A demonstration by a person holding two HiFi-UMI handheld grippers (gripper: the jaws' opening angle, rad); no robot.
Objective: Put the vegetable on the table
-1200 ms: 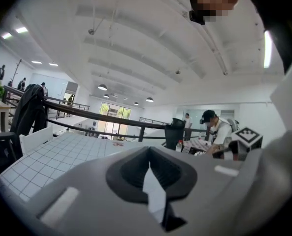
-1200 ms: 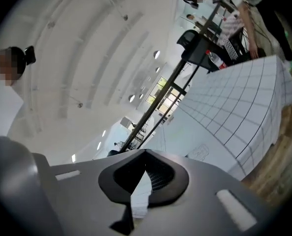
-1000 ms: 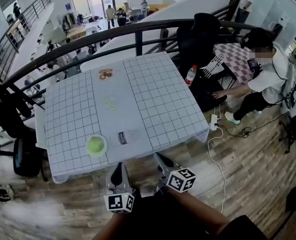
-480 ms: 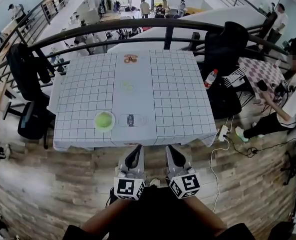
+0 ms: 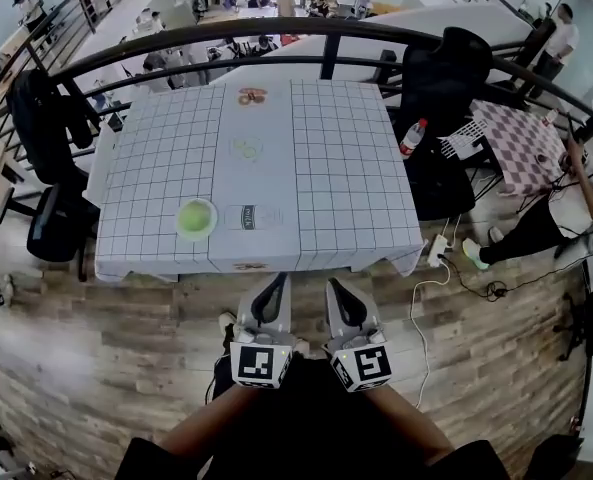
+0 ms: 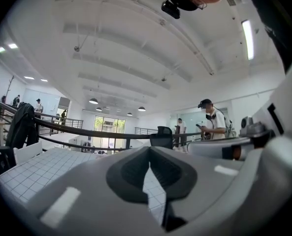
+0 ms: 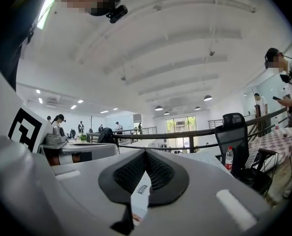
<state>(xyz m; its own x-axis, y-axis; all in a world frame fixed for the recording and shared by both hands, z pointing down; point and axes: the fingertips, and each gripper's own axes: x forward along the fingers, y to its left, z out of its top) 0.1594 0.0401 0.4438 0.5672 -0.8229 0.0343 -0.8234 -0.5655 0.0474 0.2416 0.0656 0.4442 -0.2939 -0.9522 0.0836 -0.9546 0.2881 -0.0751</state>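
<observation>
The table (image 5: 356, 168) wears a white checked cloth with a plain strip down its middle. Near its front left stands a small green bowl (image 5: 179, 226) holding a round green vegetable (image 5: 195, 217). A milk carton (image 5: 248, 216) lies flat beside the bowl. Both grippers hover side by side over the wooden floor, short of the table's front edge and pointing at it. My left gripper (image 5: 276, 282) (image 6: 149, 164) is shut and empty. The right gripper (image 5: 334, 286) (image 7: 146, 167) is also shut, with nothing held.
Pale slices (image 5: 246, 149) and a small plate of food (image 5: 253, 96) lie further back on the strip. A black railing (image 5: 276, 36) runs behind the table. Black chairs (image 5: 446, 68) (image 5: 46, 118) flank it. A water bottle (image 5: 409, 138), power strip (image 5: 438, 253) and cables are at the right.
Both grippers have risen and drawn closer together, now level with each other and squarely facing the table. The right gripper has rolled upright. The person at the right has mostly left the view.
</observation>
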